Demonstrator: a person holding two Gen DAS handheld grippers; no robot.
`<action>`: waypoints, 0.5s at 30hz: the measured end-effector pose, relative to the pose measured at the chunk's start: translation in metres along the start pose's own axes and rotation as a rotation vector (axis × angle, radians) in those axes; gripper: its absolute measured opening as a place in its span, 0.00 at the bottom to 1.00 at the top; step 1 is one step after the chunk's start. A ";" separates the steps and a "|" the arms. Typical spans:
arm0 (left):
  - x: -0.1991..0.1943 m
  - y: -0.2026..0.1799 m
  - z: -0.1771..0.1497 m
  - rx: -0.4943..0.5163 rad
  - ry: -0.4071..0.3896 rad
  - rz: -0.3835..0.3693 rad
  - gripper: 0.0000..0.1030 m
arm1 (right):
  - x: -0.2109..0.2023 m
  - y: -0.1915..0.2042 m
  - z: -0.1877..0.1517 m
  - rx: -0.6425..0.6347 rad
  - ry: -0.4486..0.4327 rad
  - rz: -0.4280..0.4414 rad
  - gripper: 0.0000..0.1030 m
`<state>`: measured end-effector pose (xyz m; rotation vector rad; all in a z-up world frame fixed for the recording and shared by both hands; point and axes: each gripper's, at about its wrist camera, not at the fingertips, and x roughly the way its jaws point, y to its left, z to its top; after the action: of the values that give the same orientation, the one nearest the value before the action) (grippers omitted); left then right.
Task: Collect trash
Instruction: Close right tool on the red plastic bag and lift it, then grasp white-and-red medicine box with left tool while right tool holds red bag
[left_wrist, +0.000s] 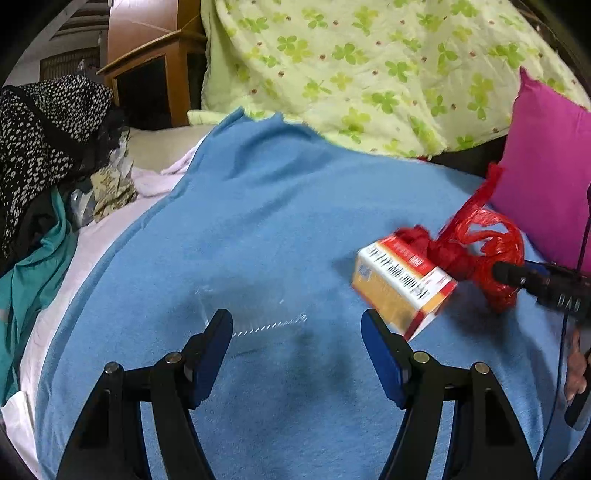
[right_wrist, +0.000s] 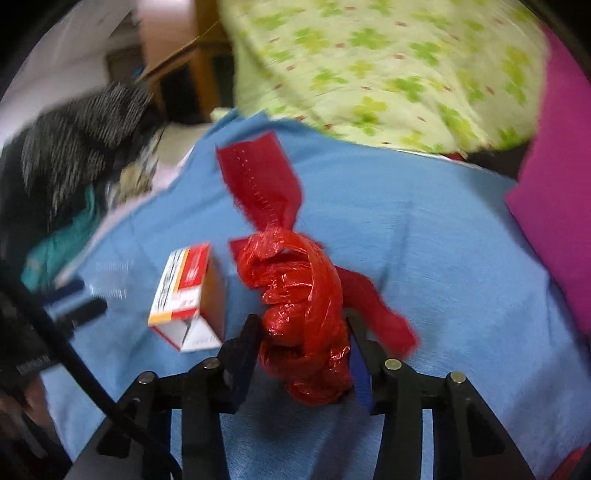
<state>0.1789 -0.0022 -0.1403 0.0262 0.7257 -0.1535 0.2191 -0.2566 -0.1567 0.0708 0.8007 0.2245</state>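
A crumpled red plastic bag (right_wrist: 299, 295) sits between the fingers of my right gripper (right_wrist: 303, 325), which is shut on it just above the blue blanket (right_wrist: 424, 240). Its loose red strips trail up and to the right. A small red, white and orange carton (right_wrist: 188, 291) lies tilted just left of the bag, its open end towards me. In the left wrist view the carton (left_wrist: 402, 284) and the bag (left_wrist: 476, 254) are at the right. My left gripper (left_wrist: 295, 325) stands wide open over the blanket. A clear plastic wrapper (left_wrist: 255, 317) lies between its fingertips; no pad visibly presses on it.
A green clover quilt (left_wrist: 369, 66) is heaped at the back, with a magenta pillow (left_wrist: 546, 177) at the right. Black spotted and teal clothes (left_wrist: 44, 122) pile up on the left, in front of a wooden cabinet (left_wrist: 155, 74). A person's hand (left_wrist: 576, 365) shows at the right edge.
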 end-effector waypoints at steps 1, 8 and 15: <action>-0.002 -0.002 0.001 0.000 -0.013 -0.013 0.71 | -0.008 -0.011 0.002 0.056 -0.013 0.011 0.46; -0.003 -0.039 0.007 0.035 -0.087 -0.143 0.72 | -0.059 -0.062 0.000 0.334 -0.125 0.057 0.46; 0.017 -0.071 0.015 0.038 -0.058 -0.154 0.74 | -0.089 -0.072 -0.003 0.368 -0.244 0.046 0.46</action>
<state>0.1908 -0.0762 -0.1385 0.0025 0.6668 -0.3141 0.1691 -0.3468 -0.1072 0.4560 0.5891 0.1067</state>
